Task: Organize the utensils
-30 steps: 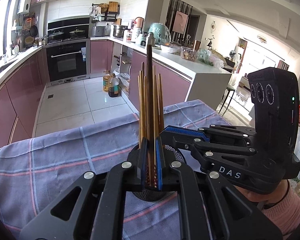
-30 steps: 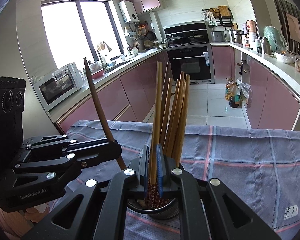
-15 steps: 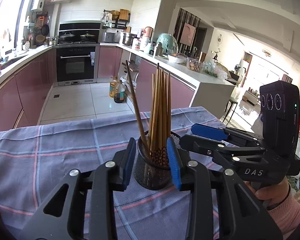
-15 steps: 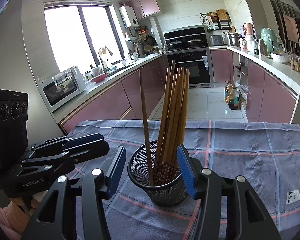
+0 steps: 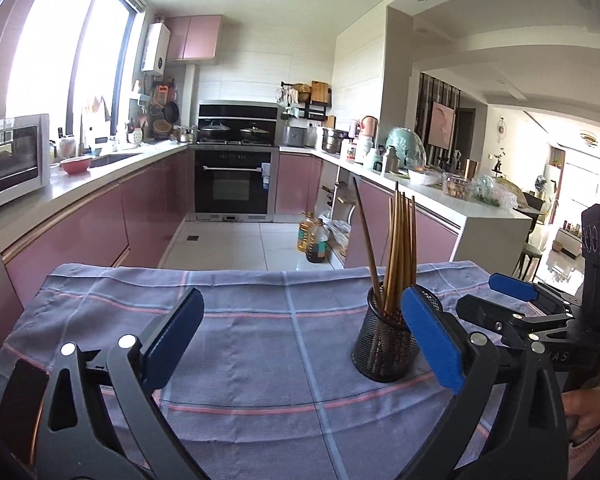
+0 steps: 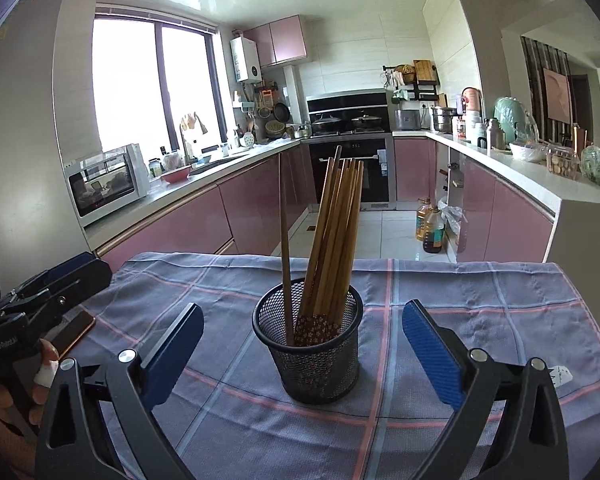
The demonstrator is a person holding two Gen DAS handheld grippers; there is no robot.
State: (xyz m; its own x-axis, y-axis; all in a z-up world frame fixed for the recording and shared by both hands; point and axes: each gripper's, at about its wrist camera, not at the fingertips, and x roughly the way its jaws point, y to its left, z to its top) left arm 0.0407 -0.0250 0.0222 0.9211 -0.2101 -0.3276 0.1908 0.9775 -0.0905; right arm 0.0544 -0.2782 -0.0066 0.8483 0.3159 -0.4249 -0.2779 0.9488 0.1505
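Observation:
A black mesh cup (image 6: 308,354) stands upright on the blue checked cloth (image 6: 440,304). It holds a bundle of several wooden chopsticks (image 6: 334,240) and one darker chopstick (image 6: 284,256) leaning apart to the left. The cup also shows in the left wrist view (image 5: 384,346) with the chopsticks (image 5: 400,256). My right gripper (image 6: 302,348) is wide open and empty, drawn back, with the cup between its pads. My left gripper (image 5: 300,338) is wide open and empty, left of the cup. The right gripper shows at the right of the left wrist view (image 5: 512,300).
A phone-like flat object (image 6: 74,330) lies on the cloth under the left gripper (image 6: 52,292). The table's far edge drops to a tiled kitchen floor with oil bottles (image 5: 314,238). Pink cabinets and worktops run along both sides.
Both grippers opened, let go of the chopsticks into the cup, and drew back from it. The left gripper shifted left, so the cup now sits to its right.

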